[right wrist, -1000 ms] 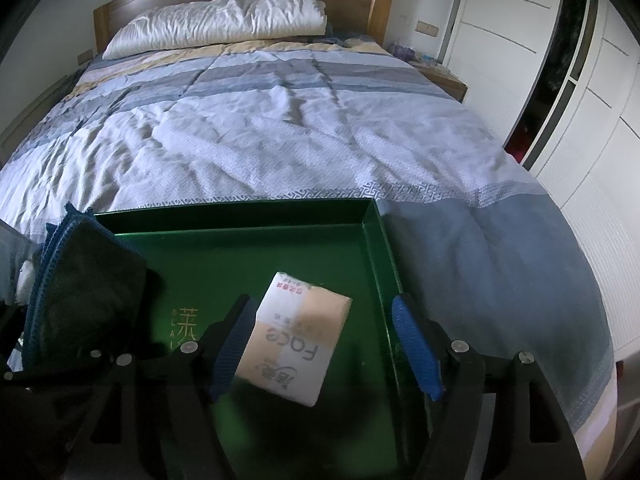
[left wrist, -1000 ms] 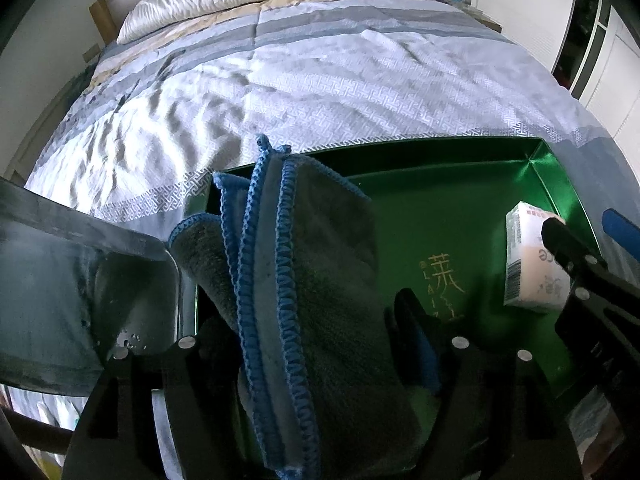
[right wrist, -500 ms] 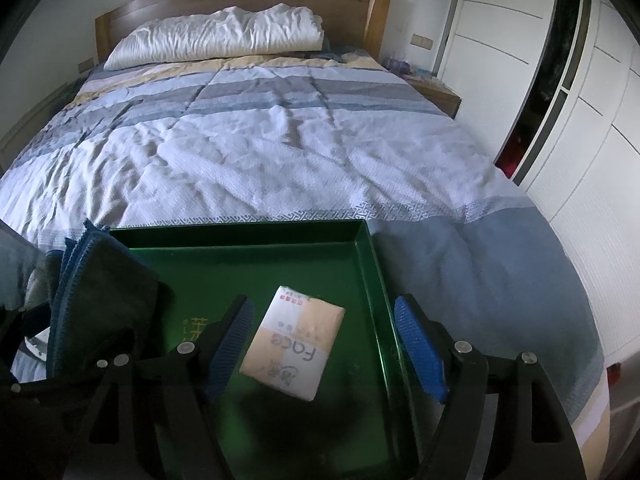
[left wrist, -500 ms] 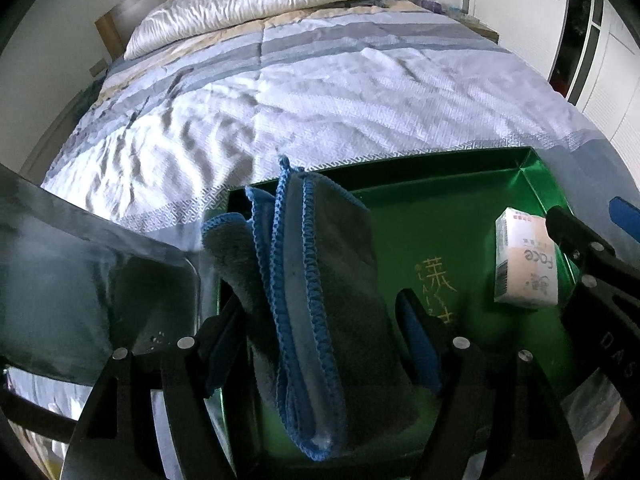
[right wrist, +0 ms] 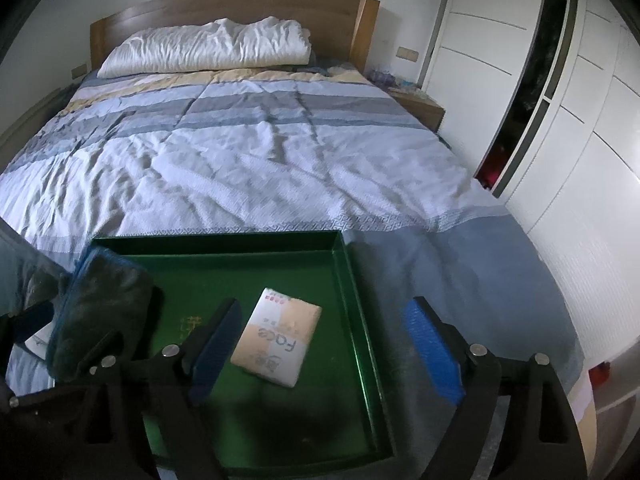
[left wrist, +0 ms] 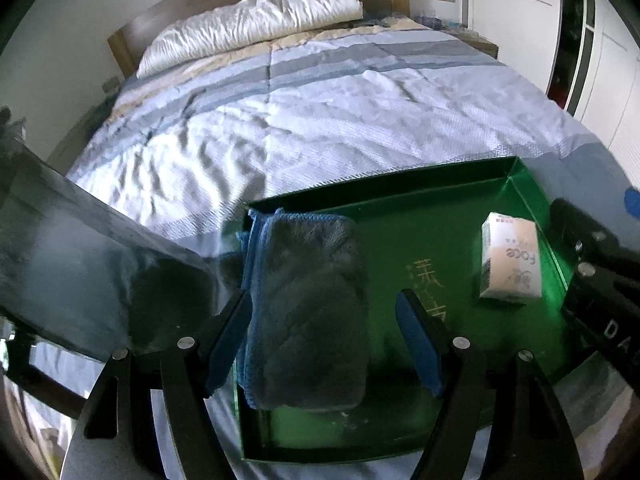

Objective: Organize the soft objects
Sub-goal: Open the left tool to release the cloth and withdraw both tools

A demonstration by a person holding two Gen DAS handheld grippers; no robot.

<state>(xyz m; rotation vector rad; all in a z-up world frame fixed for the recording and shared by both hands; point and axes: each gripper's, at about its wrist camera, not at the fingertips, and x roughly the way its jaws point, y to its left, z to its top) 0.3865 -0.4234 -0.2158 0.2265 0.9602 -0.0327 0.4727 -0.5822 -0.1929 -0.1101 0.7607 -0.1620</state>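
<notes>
A folded grey towel with blue trim (left wrist: pixel 308 304) lies flat in the left part of a green tray (left wrist: pixel 400 192) on the bed. My left gripper (left wrist: pixel 324 344) is open above it, pads on either side, not touching. A tissue pack (left wrist: pixel 510 258) lies in the tray's right part. In the right wrist view the tissue pack (right wrist: pixel 276 336) sits in the tray (right wrist: pixel 356 312), the towel (right wrist: pixel 100 312) at the left. My right gripper (right wrist: pixel 326 350) is open and empty above the tray's right side.
The bed's striped quilt (right wrist: pixel 248 152) stretches beyond the tray, with a white pillow (right wrist: pixel 208 48) at the wooden headboard. A white wardrobe (right wrist: pixel 560 120) stands on the right. A dark grey panel (left wrist: pixel 80 264) sits left of the tray.
The towel was held upright between my left fingers; it now lies flat in the tray and my left gripper has drawn back and up. My right gripper has also risen away from the tissue pack.
</notes>
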